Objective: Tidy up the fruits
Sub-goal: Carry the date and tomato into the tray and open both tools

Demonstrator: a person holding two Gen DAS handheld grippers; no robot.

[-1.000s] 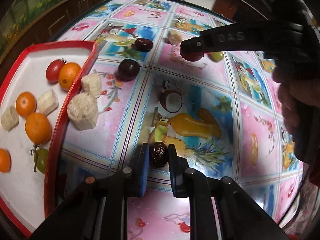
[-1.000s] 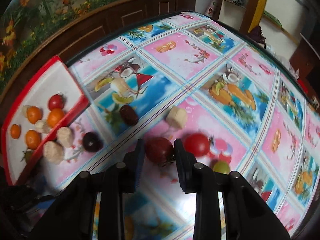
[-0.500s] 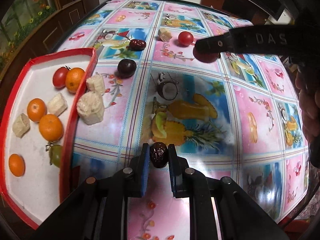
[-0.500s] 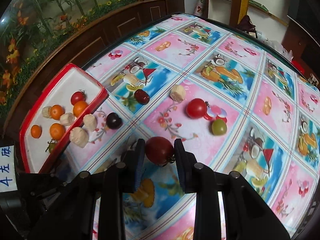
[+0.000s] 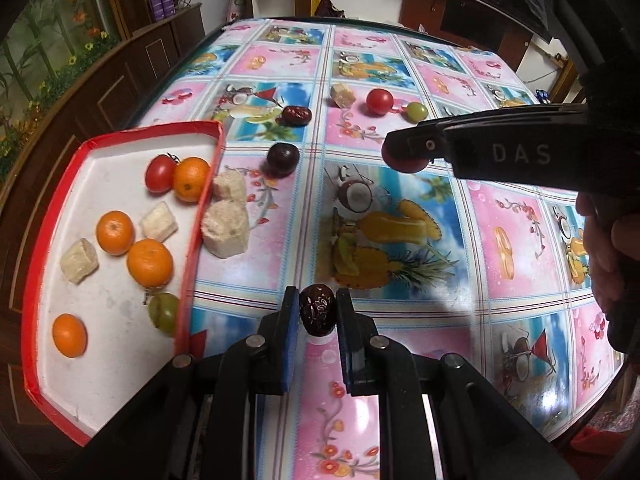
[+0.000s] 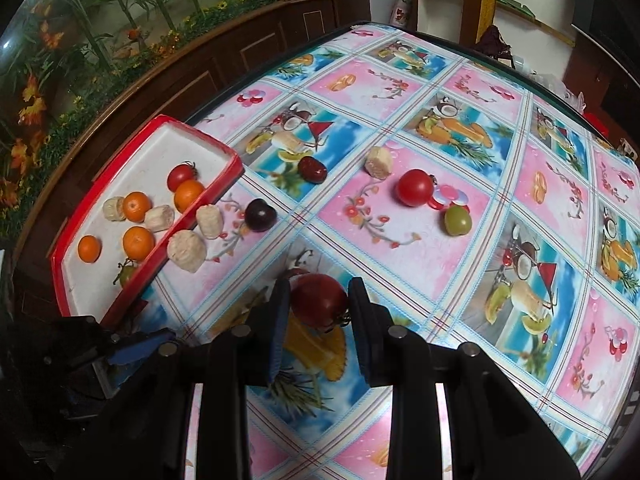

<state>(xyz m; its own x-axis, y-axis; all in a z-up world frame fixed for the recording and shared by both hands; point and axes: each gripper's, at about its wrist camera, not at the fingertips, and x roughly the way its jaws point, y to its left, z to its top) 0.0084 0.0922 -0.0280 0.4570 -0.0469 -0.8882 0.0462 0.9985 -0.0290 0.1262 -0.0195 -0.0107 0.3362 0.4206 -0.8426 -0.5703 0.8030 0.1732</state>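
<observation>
My left gripper (image 5: 317, 312) is shut on a dark wrinkled date (image 5: 317, 315), held above the table near its front. My right gripper (image 6: 319, 300) is shut on a dark red tomato (image 6: 319, 300), raised over the table middle; it also shows in the left wrist view (image 5: 404, 158). The red-rimmed white tray (image 5: 202, 204) at the left holds several oranges, a tomato (image 5: 159, 172), pale chunks and a green fruit (image 5: 164, 311). Loose on the table lie a dark plum (image 5: 283, 157), another date (image 5: 296, 115), a red tomato (image 5: 379, 101), a green fruit (image 5: 417, 111) and pale chunks (image 5: 225, 229).
The table carries a pink and blue fruit-print cloth (image 5: 500, 220). Wooden cabinets (image 6: 248, 48) and a planter with flowers run along its far left side. The person's hand (image 5: 608, 256) on the right gripper's handle fills the right edge of the left wrist view.
Both grippers have risen and pulled back from the table with their fruit; more of the table and room shows. The right gripper has moved with its tomato toward the tray side.
</observation>
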